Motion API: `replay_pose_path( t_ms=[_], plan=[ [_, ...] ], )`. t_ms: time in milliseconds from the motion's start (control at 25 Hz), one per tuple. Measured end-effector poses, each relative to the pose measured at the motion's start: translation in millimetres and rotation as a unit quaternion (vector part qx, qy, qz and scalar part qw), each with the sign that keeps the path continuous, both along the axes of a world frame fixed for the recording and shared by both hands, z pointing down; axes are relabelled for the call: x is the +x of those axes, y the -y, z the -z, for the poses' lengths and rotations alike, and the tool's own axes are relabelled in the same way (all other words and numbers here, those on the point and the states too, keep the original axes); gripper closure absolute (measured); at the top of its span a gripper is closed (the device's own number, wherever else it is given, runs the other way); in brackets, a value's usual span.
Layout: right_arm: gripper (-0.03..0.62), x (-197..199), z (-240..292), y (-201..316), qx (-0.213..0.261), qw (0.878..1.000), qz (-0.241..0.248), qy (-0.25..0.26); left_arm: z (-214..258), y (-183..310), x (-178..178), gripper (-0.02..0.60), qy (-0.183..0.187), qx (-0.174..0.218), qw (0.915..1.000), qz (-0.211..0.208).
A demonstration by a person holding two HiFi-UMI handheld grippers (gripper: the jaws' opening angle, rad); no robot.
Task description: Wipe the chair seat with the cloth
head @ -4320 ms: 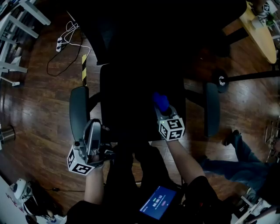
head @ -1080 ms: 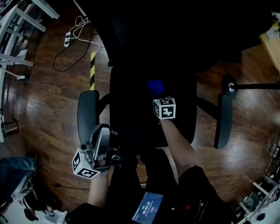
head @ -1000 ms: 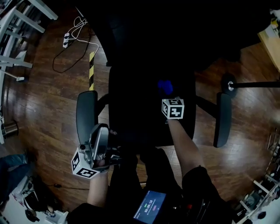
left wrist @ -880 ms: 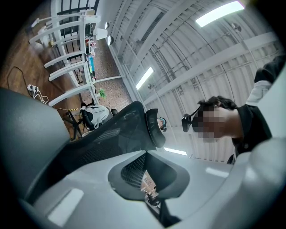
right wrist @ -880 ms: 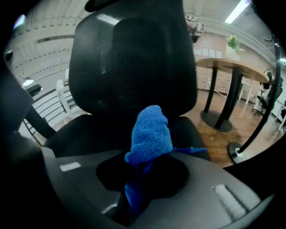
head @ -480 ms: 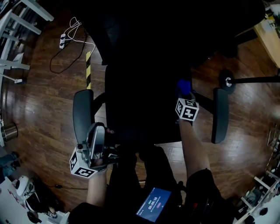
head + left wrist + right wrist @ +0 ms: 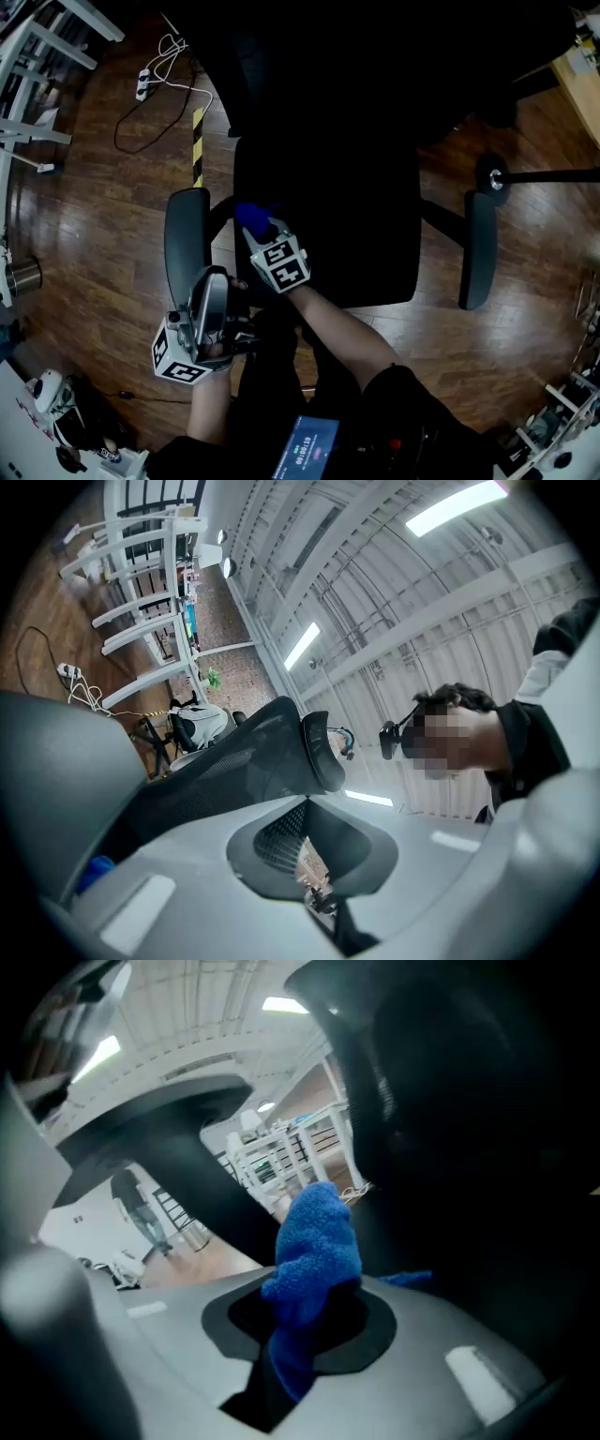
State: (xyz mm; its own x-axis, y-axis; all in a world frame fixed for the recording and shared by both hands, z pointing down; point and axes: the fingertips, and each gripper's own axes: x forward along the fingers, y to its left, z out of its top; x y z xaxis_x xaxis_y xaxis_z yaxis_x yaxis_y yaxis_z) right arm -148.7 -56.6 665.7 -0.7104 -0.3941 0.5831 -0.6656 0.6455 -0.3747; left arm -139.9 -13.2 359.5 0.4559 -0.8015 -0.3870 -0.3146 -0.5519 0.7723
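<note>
From the head view alone the layout can be read: the black chair seat (image 7: 347,216) is framed by two grey oblong armrests (image 7: 187,246) over a glossy wooden plank floor (image 7: 89,216). The blue cloth (image 7: 251,217) is seen pressed at the seat's left edge, just beside the left armrest. Whether it is gripped is settled only in the right gripper view, where the fluffy, looped cloth (image 7: 314,1260) is pinched between the grey jaws and bunched up above them.

The right gripper (image 7: 270,234) is reached across the seat's near edge, with the bare forearm (image 7: 333,323) angled leftward. The left gripper (image 7: 214,281) is held back off the seat, below the left armrest, with its marker cube (image 7: 178,354) nearest the body. In its own view the left gripper (image 7: 328,892) is pointed upward, its jaws brought together on nothing, and the chair's mesh backrest (image 7: 234,766) is shown against a ribbed ceiling.
</note>
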Motion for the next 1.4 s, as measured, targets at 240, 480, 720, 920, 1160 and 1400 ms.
replay_pose_path(
  t_ms=[240,480,720,920,1160,1400],
  plan=[
    [0.508,11,-15,-1,0.012,1.000,-0.003,-0.006,1,-4,-2,0.589,-0.001,-0.001,1.0000,0.002],
    [0.508,146,-41,18,0.014,0.993,-0.097,-0.072,1,-6,5,0.589,-0.003,0.000,1.0000,-0.004],
    [0.508,323,-32,18,0.023,0.965,-0.209,-0.158,4,-4,20,0.589,-0.004,0.005,0.9999,-0.014],
    [0.508,411,-15,8,0.018,0.938,-0.302,-0.166,10,-5,28,0.589,-0.004,0.008,0.9998,-0.017],
    [0.508,401,-11,10,0.028,0.933,-0.318,-0.167,12,-7,34,0.589,-0.003,0.010,0.9998,-0.019],
    [0.508,252,6,6,0.015,0.966,-0.252,-0.053,12,-12,31,0.589,0.000,0.008,0.9999,-0.014]
  ],
)
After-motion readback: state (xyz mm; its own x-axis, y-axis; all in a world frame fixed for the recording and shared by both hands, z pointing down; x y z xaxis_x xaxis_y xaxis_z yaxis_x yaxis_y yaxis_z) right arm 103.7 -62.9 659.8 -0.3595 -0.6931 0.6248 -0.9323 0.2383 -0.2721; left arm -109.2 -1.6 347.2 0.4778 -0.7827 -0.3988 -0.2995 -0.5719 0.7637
